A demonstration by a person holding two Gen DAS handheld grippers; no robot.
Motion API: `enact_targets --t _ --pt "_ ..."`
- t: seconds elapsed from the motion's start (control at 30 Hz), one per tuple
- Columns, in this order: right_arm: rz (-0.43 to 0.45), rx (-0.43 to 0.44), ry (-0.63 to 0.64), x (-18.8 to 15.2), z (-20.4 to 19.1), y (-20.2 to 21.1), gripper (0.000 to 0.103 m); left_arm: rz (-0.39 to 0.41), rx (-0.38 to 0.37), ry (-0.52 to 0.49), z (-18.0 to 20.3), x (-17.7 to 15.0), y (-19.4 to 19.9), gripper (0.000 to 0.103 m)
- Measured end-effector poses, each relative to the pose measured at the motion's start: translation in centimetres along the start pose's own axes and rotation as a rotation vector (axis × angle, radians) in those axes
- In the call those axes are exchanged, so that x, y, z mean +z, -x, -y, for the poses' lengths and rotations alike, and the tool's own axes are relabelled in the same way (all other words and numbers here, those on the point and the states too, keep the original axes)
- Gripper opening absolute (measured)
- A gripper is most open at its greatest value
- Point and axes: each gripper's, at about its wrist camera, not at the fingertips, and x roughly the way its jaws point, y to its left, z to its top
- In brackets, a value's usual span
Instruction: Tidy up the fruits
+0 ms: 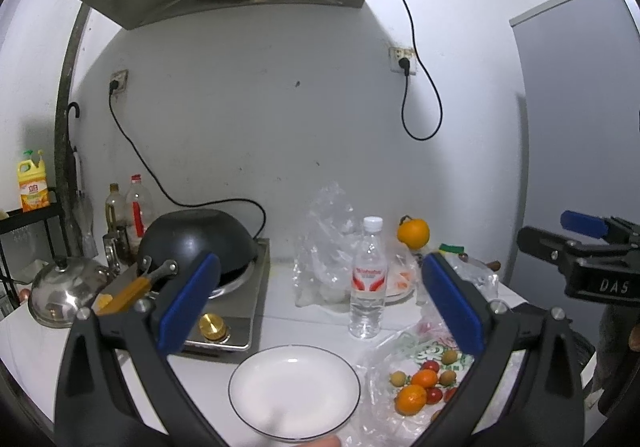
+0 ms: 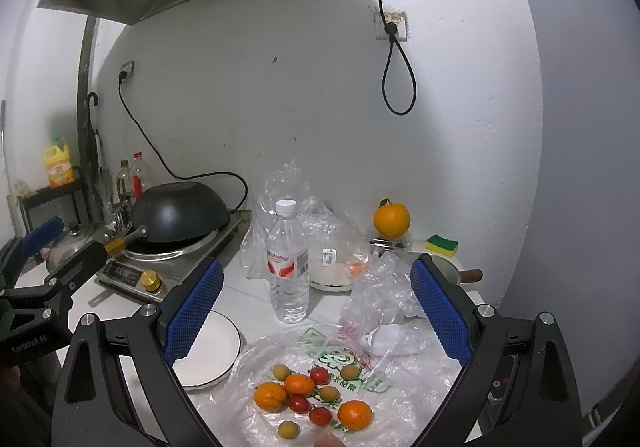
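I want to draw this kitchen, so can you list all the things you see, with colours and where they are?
plate: 1, white, dark rim, counter front
small oranges: 3, orange, on plastic bag
cherry tomatoes: 3, red, among them
pale round fruits: 4, yellowish, same bag
plastic bag: 1, clear, spread flat
big orange: 1, by wall
water bottle: 1, clear, middle
wok: 1, black, upturned on stove
sponge: 1, yellow-green
left gripper: blue pads, open
right gripper: blue pads, open
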Motion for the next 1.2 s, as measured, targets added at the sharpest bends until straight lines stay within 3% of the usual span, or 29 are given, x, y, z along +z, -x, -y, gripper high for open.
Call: enact_targets --t 0.7,1.2 --pt "0.0 0.01 0.003 0.1 0.0 -0.3 0.097 -0.014 -0.004 -0.019 0.4 -0.2 -0.6 0.102" --pt "-0.028 -0.006 -0.014 -1.6 3.0 -1.4 0.097 -0.082 -0.042 -0.067 3.2 -1.6 -3.3 0.102"
